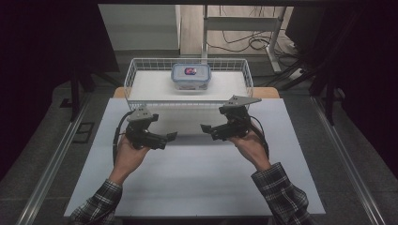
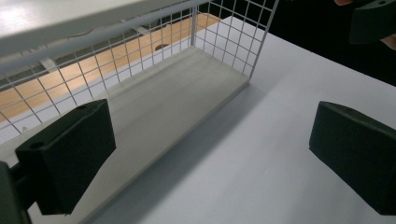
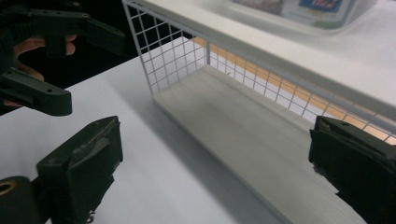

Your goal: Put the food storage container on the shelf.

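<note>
Closing on the wire basket from both sides.
I held left tongs and right tongs gaping, empty, low over the bench; basket sat just ahead, lidded box inside. Best to grip opposite rims evenly.

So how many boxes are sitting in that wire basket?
1. A clear lidded box sits on the shelf in the white wire basket, near the middle. The lower level looks bare, though part is hidden.

bare table ahead — wire basket wall blocks beyond
</note>
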Tool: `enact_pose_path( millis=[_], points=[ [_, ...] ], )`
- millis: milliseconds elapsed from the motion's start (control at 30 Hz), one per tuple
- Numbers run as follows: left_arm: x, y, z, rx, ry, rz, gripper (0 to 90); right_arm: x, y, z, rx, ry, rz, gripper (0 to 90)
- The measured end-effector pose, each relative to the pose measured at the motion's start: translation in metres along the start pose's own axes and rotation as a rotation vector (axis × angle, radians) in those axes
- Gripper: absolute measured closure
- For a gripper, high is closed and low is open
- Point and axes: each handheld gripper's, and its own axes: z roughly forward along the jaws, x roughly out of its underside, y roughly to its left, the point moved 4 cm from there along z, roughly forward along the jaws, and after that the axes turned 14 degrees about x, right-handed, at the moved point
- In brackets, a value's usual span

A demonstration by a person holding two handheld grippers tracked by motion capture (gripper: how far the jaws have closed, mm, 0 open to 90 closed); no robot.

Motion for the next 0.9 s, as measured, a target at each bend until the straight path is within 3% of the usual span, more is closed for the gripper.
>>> enact_pose_path(
  millis=[200, 400, 600, 900],
  points=[
    [0.013, -0.007, 0.0, -0.005, 0.002, 0.016, 0.0, 0.011, 0.005, -0.003, -0.009, -0.024, 0.006, 0.0],
    [0.029, -0.012, 0.002, -0.028, 0.008, 0.03, 0.0, 0.025, 0.011, -0.003, 0.018, -0.021, -0.017, 0.0],
    [0.045, -0.019, 0.014, -0.012, -0.011, 0.027, 0.3, 0.041, 0.018, 0.0, 0.012, -0.015, -0.02, 0.0],
    [0.061, -0.027, 0.026, -0.013, 0.037, 0.046, 0.3, 0.06, 0.021, 0.0, 0.025, 0.013, -0.033, 0.0]
  ],
)
